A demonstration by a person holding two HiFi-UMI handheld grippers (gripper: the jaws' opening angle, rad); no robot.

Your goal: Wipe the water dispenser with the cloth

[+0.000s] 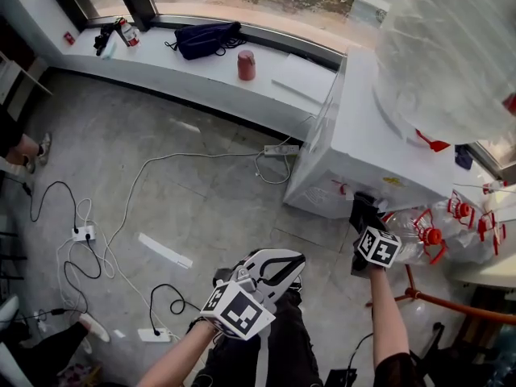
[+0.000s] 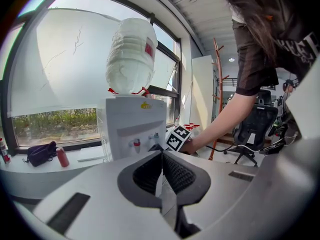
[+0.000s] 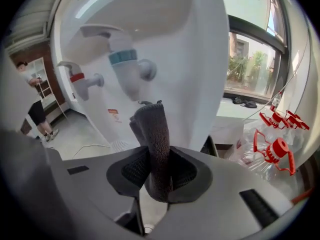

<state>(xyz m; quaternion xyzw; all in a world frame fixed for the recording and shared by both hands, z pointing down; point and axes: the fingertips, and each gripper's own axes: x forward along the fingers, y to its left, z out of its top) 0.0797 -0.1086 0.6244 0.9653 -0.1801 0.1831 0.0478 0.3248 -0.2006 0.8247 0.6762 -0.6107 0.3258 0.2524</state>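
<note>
— At the front of the water dispenser [image 1: 355,147], what does the right gripper [image 3: 157,171] carry?
— Its jaws are clamped on a folded dark cloth [image 3: 152,144]. The cloth stands upright out of the pads, with its tip just below the blue tap [image 3: 125,59]. The red tap [image 3: 82,79] is to the left of that. The lower end of the cloth is hidden inside the jaws. Whether the cloth touches the front panel cannot be told from the right gripper view.
— Does the head view settle it?
— No. From above, the front panel is steeply foreshortened. The cloth shows only as a dark patch past the marker cube [image 1: 377,247], against the lower front edge of the cabinet. The taps are barely readable there.
— State of the left gripper [image 2: 162,171]?
— Its jaws are closed pad to pad with nothing between them. It is held low, well apart from the dispenser and pointing toward it.
— What is cut off?
— The bottle [image 1: 451,55] on top of the dispenser runs out of the head view at the top and right. Empty bottles [image 1: 427,236] with red handles lie just beside the dispenser, partly behind the right gripper. A person's leg [image 1: 20,147] at the left edge is cropped
</note>
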